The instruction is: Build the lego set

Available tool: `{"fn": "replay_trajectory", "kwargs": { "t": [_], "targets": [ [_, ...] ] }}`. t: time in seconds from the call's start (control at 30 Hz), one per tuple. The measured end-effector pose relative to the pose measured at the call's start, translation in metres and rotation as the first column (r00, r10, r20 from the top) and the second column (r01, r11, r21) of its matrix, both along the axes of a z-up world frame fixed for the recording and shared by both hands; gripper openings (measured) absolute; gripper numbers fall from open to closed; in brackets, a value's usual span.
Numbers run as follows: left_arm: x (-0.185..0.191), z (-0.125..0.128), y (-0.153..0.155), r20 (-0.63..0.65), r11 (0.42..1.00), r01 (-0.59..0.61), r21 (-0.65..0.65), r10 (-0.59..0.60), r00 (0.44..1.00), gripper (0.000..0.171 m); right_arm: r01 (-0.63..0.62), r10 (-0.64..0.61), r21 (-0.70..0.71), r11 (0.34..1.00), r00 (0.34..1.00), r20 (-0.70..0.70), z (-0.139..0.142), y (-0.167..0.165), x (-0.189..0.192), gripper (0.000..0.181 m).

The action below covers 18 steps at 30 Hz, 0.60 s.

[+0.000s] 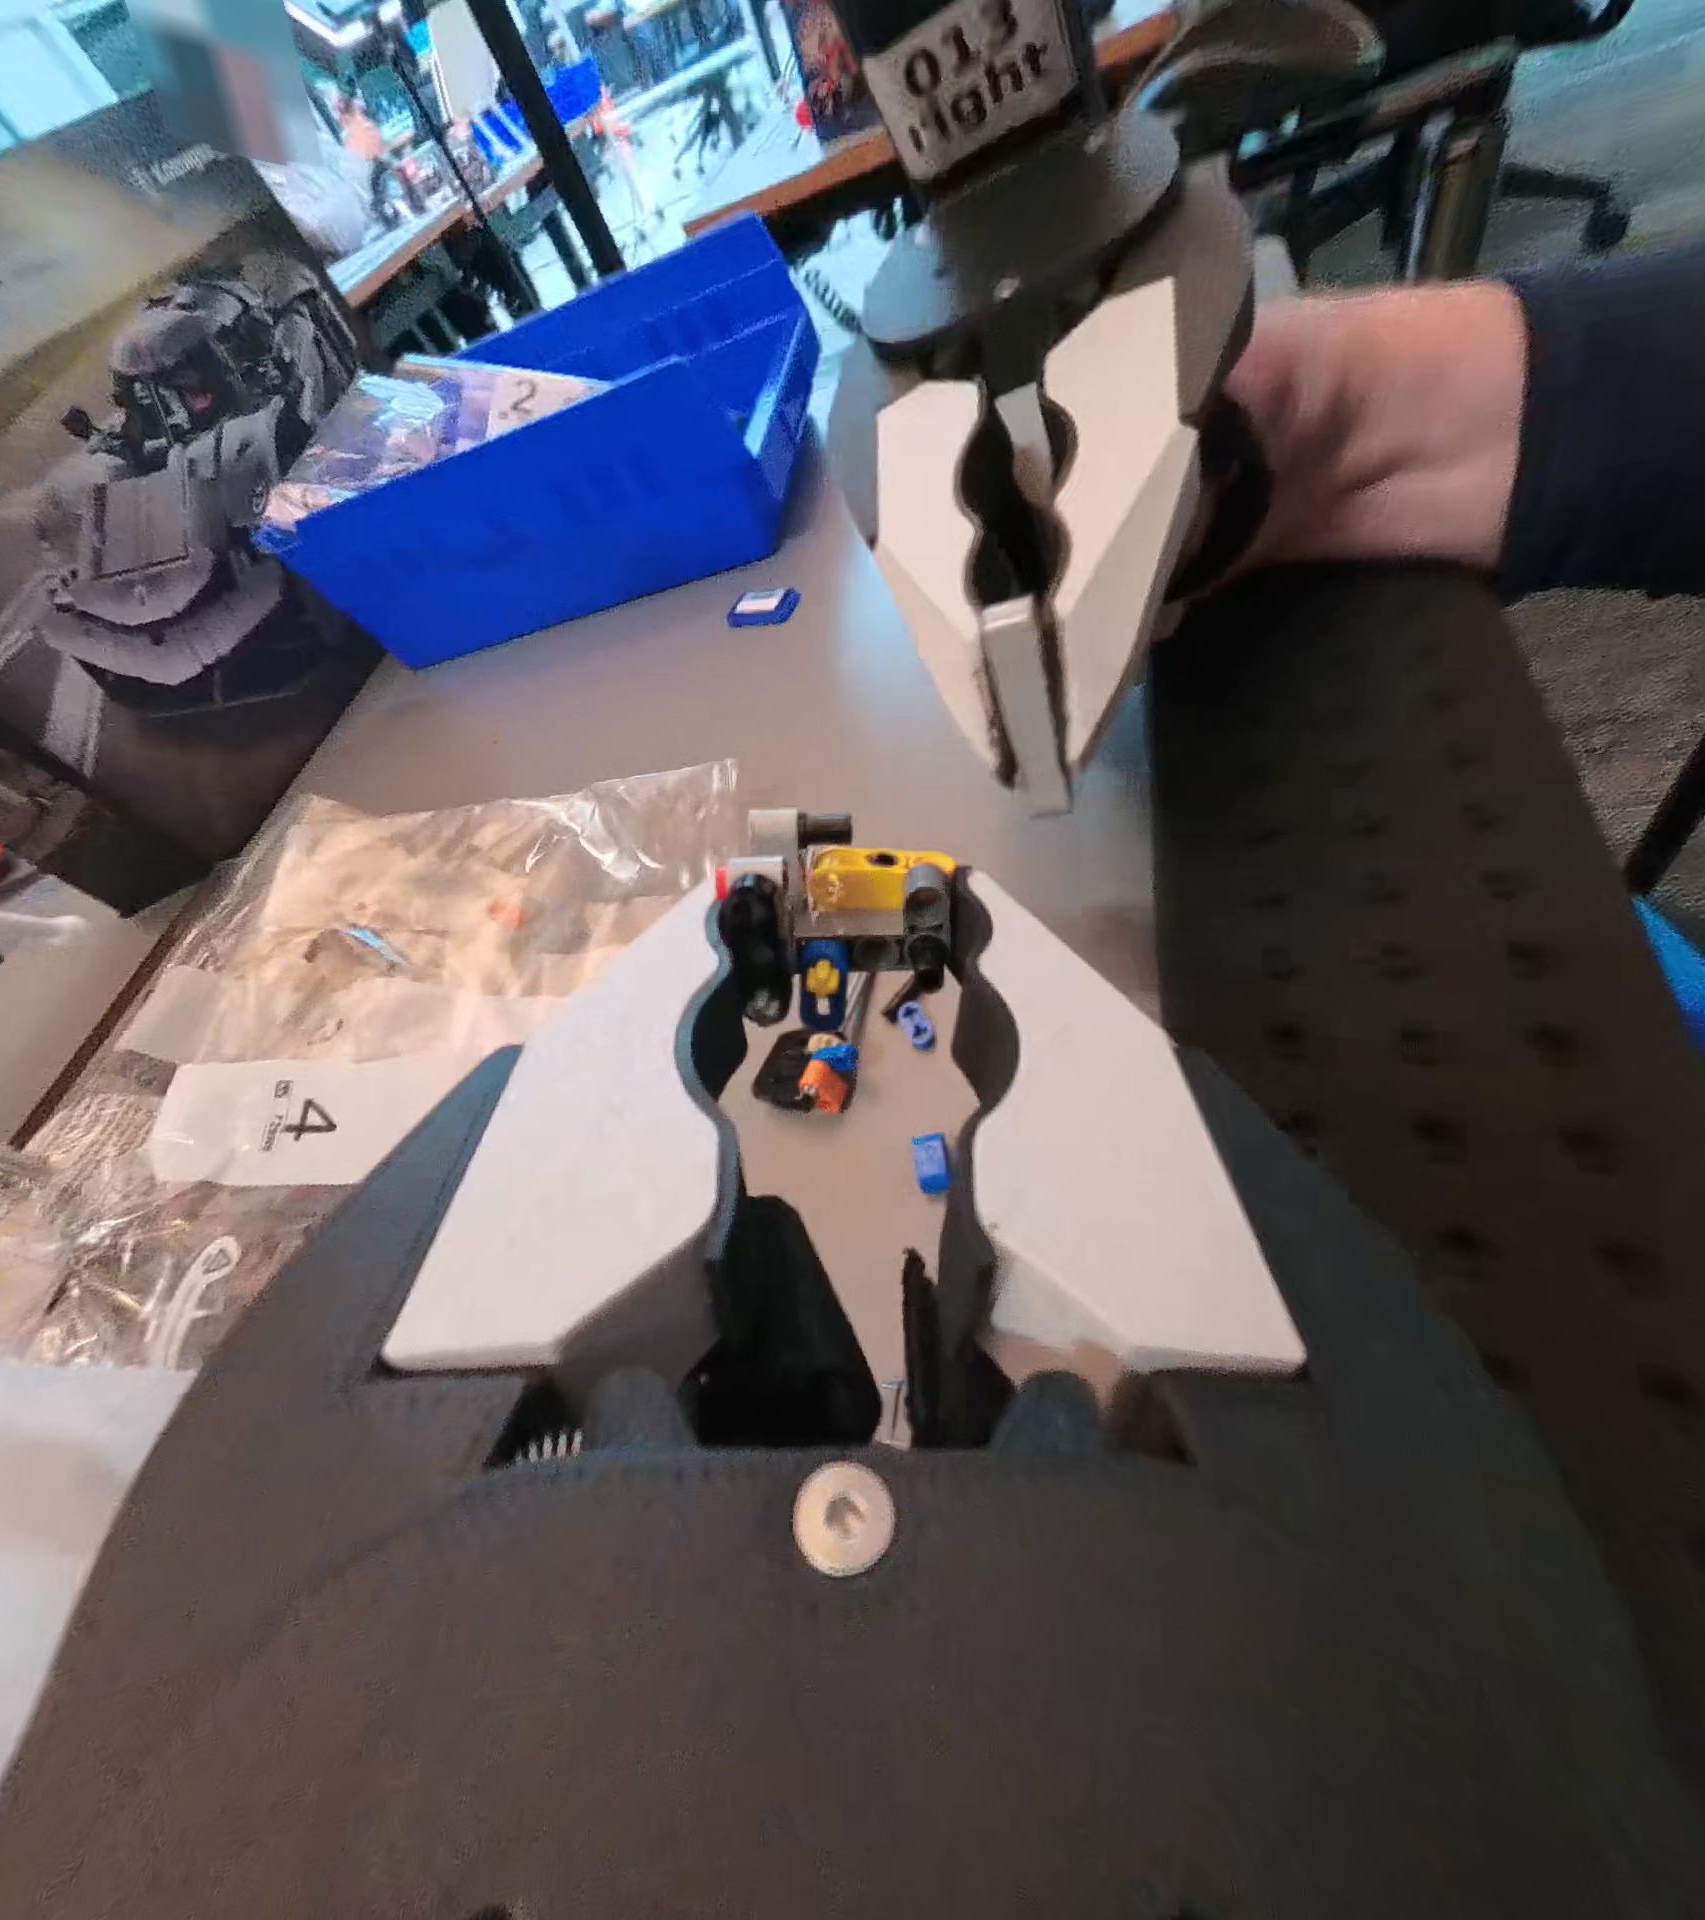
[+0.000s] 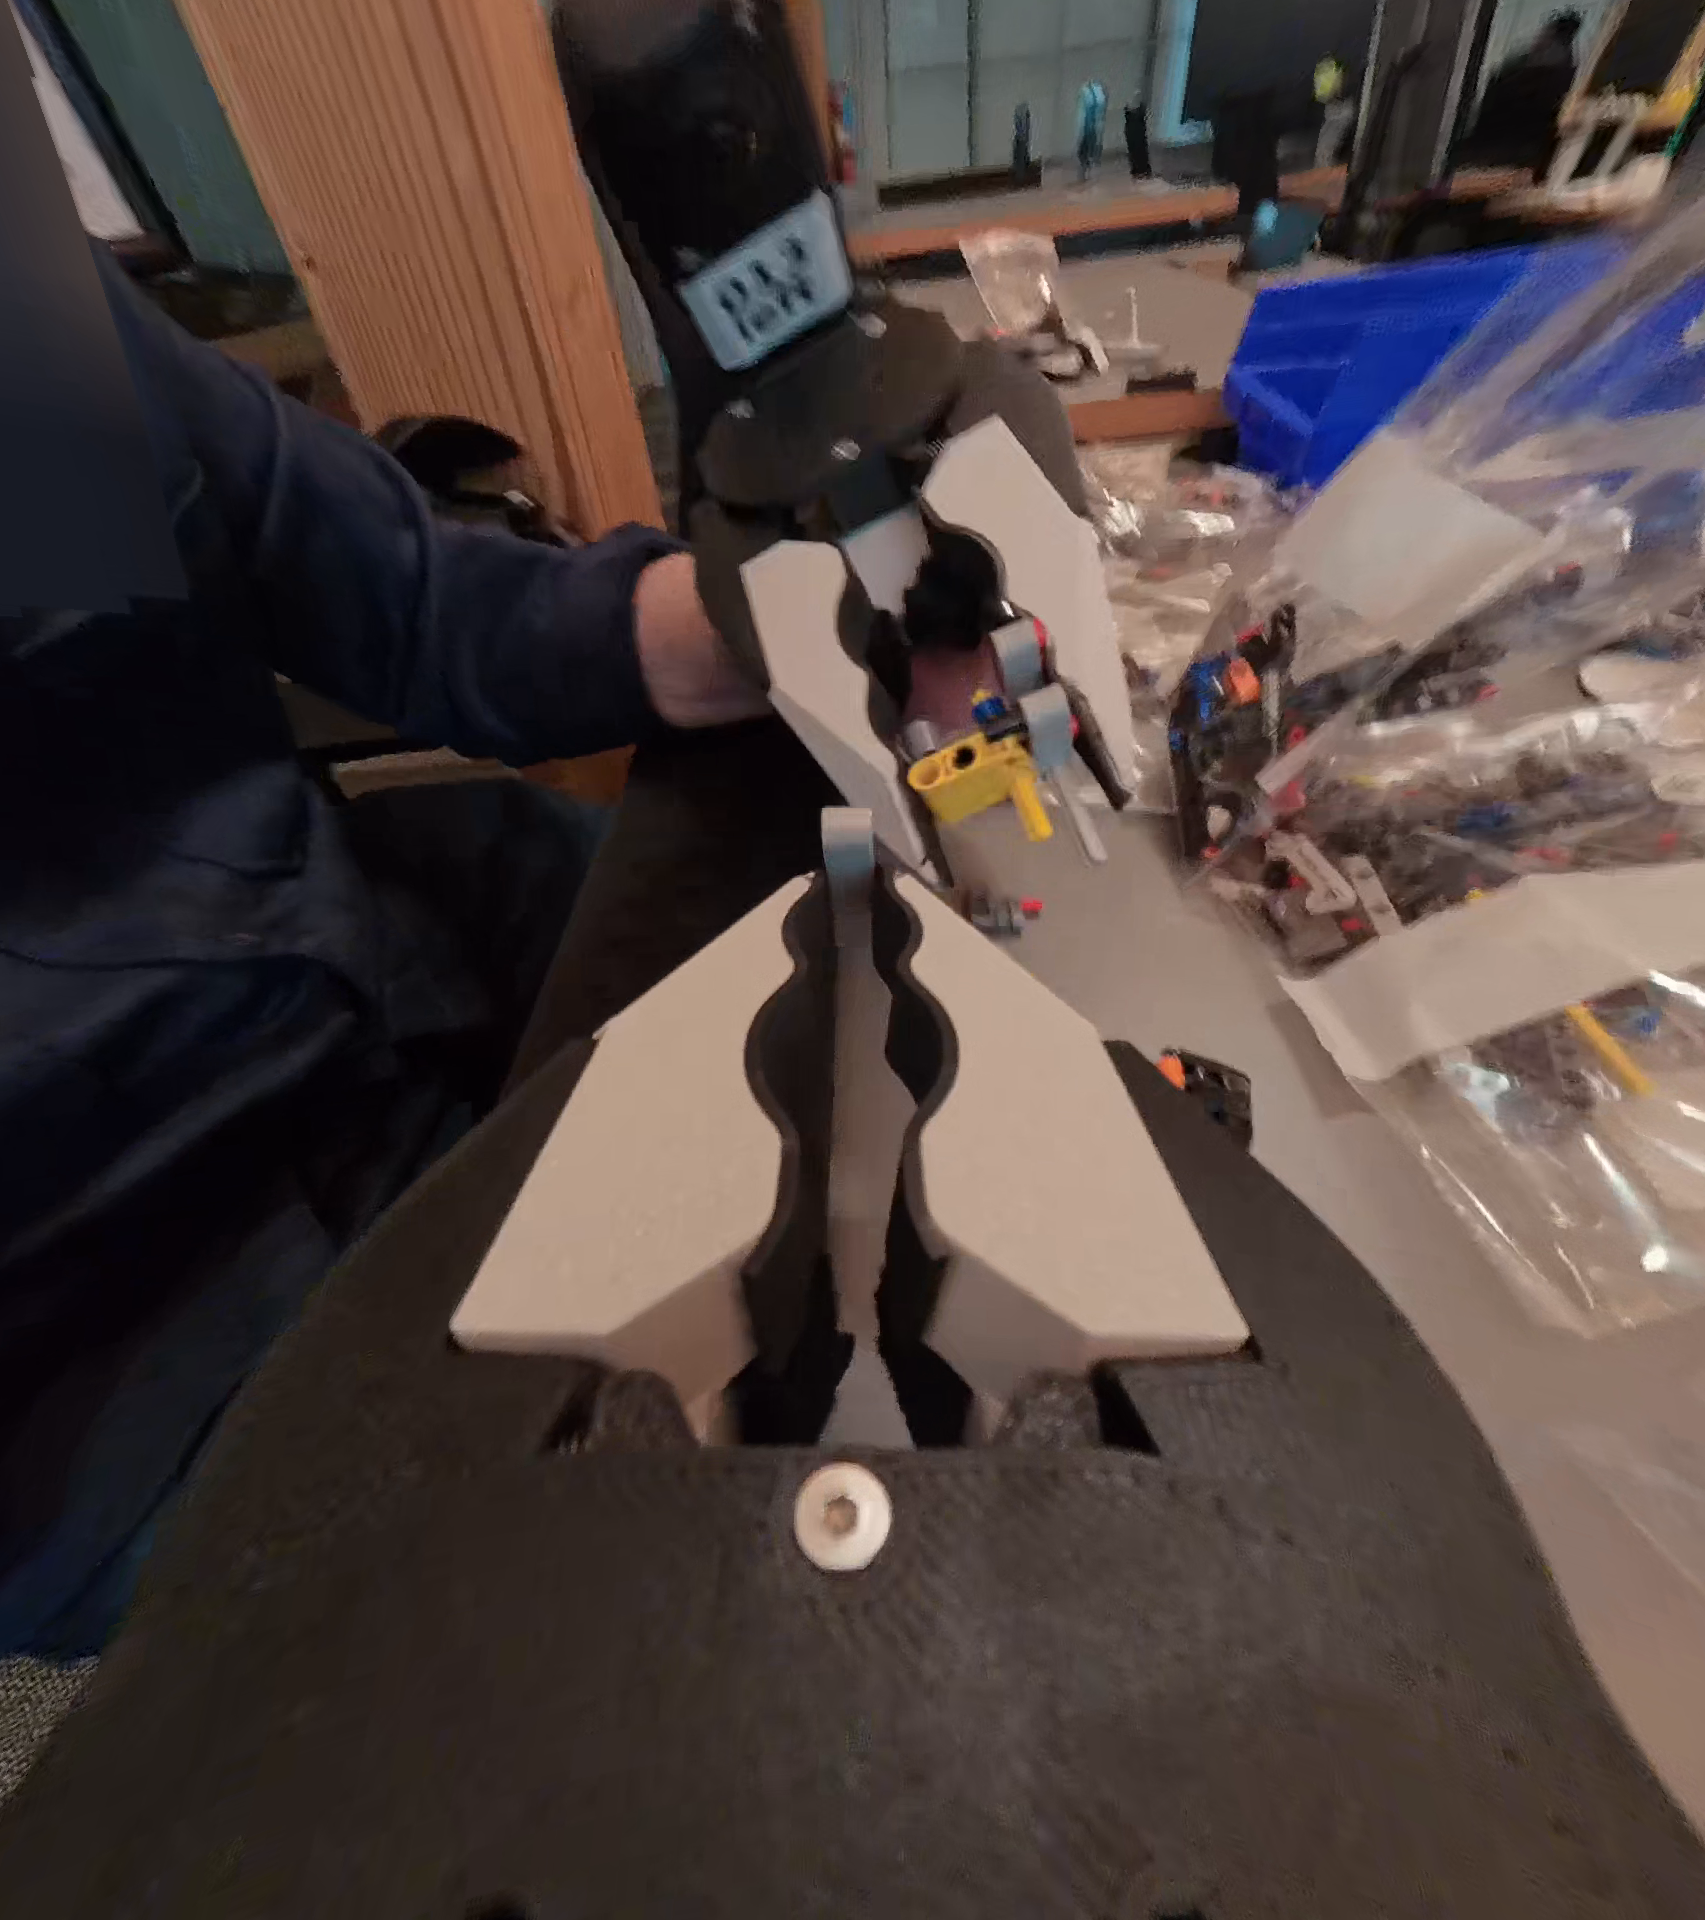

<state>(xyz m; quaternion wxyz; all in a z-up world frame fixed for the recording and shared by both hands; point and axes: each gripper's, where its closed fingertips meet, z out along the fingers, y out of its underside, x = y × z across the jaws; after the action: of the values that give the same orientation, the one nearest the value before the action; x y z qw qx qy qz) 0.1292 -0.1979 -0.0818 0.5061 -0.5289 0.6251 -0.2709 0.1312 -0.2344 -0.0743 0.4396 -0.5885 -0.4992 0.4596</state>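
Observation:
My left gripper (image 1: pixel 846 896) is shut on a small lego assembly (image 1: pixel 863 883) of yellow, grey and black parts, held just above the grey table (image 1: pixel 619 707). In the right wrist view the left gripper (image 2: pixel 1019 821) shows with the assembly (image 2: pixel 973 774) between its fingers. My right gripper (image 2: pixel 848 883) is shut on a long grey beam (image 2: pixel 853 1039) that sticks out past the fingertips. Its tip is close to the assembly without touching it. In the left wrist view the right gripper (image 1: pixel 1035 769) hangs above and to the right with the beam (image 1: pixel 1016 675).
Loose blue pieces (image 1: pixel 931 1162) and an orange and black part (image 1: pixel 817 1081) lie under the left gripper. Clear bags of parts (image 1: pixel 412 935) (image 2: pixel 1450 779), a blue bin (image 1: pixel 557 488) and the set's box (image 1: pixel 100 468) stand to the left. A black chair back (image 1: pixel 1399 1039) is at the right. The grippers are tip to tip, or close to it.

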Motion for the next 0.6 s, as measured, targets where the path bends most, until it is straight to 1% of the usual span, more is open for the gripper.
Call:
{"fn": "replay_trajectory", "kwargs": {
  "t": [0.1,0.13,0.17,0.2,0.27,0.3,0.33,0.37,0.4,0.47,0.5,0.57,0.6],
  "targets": [
    [0.003,-0.018,-0.002,-0.082,1.0,0.004,0.031,-0.002,0.997,0.037,0.141,-0.141,0.009,0.99,0.988,0.07,-0.012,0.023,0.008,0.006],
    [0.002,-0.018,0.001,-0.083,0.999,-0.005,0.036,0.008,0.996,0.037,0.176,-0.176,0.011,0.984,0.979,0.104,-0.018,0.028,0.012,0.006],
    [0.0,-0.016,0.002,-0.065,1.0,-0.001,0.012,0.002,0.998,0.037,0.205,-0.204,0.011,0.979,0.967,0.153,-0.027,0.033,0.016,0.006],
    [-0.001,-0.014,0.002,-0.045,1.0,0.007,-0.015,-0.008,0.999,0.037,0.222,-0.221,0.019,0.975,0.955,0.198,-0.035,0.036,0.018,0.006],
    [-0.002,-0.013,0.004,-0.036,1.0,0.002,-0.024,-0.003,0.999,0.037,0.244,-0.238,0.017,0.97,0.925,0.297,-0.055,0.04,0.02,0.006],
    [-0.002,-0.015,0.004,-0.044,1.0,0.005,-0.03,-0.006,0.999,0.037,0.26,-0.246,0.007,0.966,0.903,0.351,-0.066,0.043,0.021,0.008],
    [-0.001,-0.018,0.003,-0.058,1.0,0.007,-0.031,-0.009,0.998,0.037,0.267,-0.247,0.006,0.964,0.882,0.401,-0.076,0.045,0.021,0.014],
    [0.0,-0.02,0.003,-0.072,1.0,0.006,-0.015,-0.008,0.997,0.037,0.265,-0.248,0.023,0.964,0.866,0.434,-0.082,0.045,0.019,0.018],
    [0.001,-0.022,0.003,-0.08,1.0,0.005,-0.005,-0.005,0.997,0.037,0.265,-0.259,0.052,0.963,0.853,0.453,-0.084,0.046,0.018,0.017],
    [0.002,-0.024,0.005,-0.092,1.0,-0.005,-0.003,0.004,0.996,0.037,0.282,-0.293,0.094,0.955,0.844,0.45,-0.082,0.05,0.019,0.019],
    [0.002,-0.024,0.006,-0.093,1.0,-0.014,0.016,0.016,0.996,0.037,0.297,-0.32,0.121,0.947,0.849,0.421,-0.074,0.052,0.019,0.017],
    [0.003,-0.026,0.008,-0.104,0.999,-0.028,0.043,0.032,0.994,0.037,0.316,-0.35,0.157,0.936,0.887,0.302,-0.048,0.052,0.013,0.01],
    [0.003,-0.028,0.011,-0.116,0.997,-0.044,0.065,0.051,0.992,0.037,0.316,-0.34,0.13,0.94,0.905,0.255,-0.04,0.049,0.008,0.009]
  ]
}}
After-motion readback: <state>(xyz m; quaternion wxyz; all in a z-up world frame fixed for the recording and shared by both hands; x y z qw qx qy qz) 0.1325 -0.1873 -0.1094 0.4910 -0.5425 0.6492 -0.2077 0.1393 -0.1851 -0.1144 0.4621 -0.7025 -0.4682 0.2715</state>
